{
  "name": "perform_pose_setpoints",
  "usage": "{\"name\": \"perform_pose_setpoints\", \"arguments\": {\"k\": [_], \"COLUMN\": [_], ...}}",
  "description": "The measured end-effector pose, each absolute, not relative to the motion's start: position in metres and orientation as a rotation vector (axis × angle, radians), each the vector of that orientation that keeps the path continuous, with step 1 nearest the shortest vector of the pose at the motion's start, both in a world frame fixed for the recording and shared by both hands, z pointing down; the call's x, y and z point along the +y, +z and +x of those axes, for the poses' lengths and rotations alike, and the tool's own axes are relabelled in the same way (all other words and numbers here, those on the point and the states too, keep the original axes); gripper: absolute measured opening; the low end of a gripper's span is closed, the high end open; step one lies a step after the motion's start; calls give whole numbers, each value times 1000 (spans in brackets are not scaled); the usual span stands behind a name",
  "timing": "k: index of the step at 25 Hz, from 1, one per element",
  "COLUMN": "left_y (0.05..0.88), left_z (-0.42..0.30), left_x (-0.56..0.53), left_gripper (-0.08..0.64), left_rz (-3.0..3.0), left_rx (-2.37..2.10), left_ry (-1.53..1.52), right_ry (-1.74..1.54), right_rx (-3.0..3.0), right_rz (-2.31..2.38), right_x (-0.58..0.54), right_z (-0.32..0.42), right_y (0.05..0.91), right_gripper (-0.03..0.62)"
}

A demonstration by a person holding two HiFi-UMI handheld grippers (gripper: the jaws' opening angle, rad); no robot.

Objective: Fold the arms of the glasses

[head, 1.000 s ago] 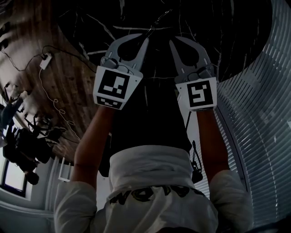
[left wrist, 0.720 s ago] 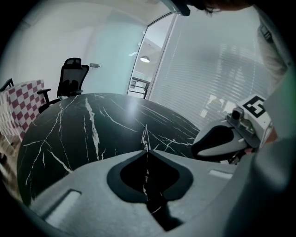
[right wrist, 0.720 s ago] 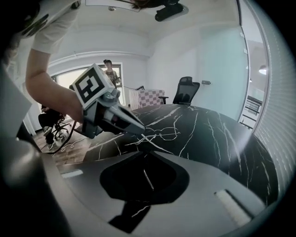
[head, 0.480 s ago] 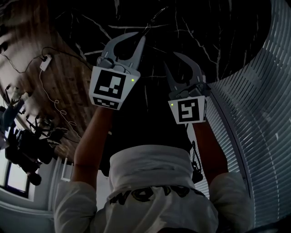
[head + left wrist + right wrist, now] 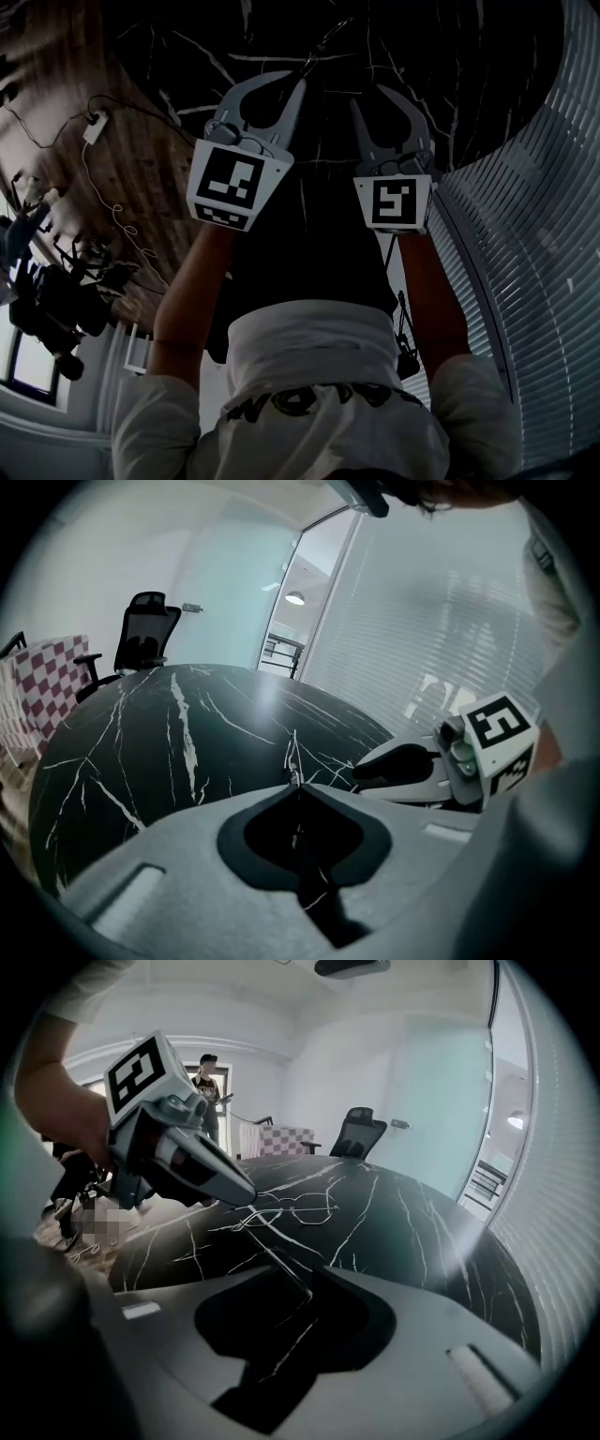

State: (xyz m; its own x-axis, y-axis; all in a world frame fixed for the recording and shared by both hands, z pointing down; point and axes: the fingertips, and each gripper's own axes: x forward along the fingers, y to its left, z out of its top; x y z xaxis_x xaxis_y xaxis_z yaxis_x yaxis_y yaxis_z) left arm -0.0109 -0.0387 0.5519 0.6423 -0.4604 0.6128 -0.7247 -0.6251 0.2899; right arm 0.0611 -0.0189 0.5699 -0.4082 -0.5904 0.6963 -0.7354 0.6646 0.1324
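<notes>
Thin wire-framed glasses (image 5: 302,1207) lie on the black marble table (image 5: 422,1232). My left gripper (image 5: 251,1198) is shut on their near left side. In the left gripper view its jaws meet at the tip (image 5: 298,782), and a bit of wire frame (image 5: 292,754) sticks out beyond them. One long arm of the glasses (image 5: 281,1258) runs back between the jaws of my right gripper (image 5: 314,1279). Those jaws are opening and their pads stand apart from the arm. In the head view both grippers, left (image 5: 301,81) and right (image 5: 367,97), hover side by side over the table (image 5: 441,56).
A black office chair (image 5: 145,635) and a chequered board (image 5: 52,672) stand beyond the table's far edge. Slatted blinds (image 5: 525,234) run along the right. A cable with an adapter (image 5: 94,127) lies on the wooden floor at the left. A person (image 5: 208,1091) stands at the back.
The right gripper dropped back towards me and tilted half a second ago, then came forward again beside the left. The left gripper has stayed put.
</notes>
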Motion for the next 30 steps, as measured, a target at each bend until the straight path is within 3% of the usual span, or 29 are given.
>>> {"name": "perform_pose_setpoints", "arguments": {"k": [30], "left_y": [555], "left_z": [10], "left_x": [-27], "left_gripper": [8], "left_rz": [2323], "left_rx": [-784], "left_ry": [656], "right_ry": [298], "right_rx": [-2172], "right_rz": [1068], "right_x": [-79], "right_z": [50], "right_y": [573], "right_gripper": [156]}}
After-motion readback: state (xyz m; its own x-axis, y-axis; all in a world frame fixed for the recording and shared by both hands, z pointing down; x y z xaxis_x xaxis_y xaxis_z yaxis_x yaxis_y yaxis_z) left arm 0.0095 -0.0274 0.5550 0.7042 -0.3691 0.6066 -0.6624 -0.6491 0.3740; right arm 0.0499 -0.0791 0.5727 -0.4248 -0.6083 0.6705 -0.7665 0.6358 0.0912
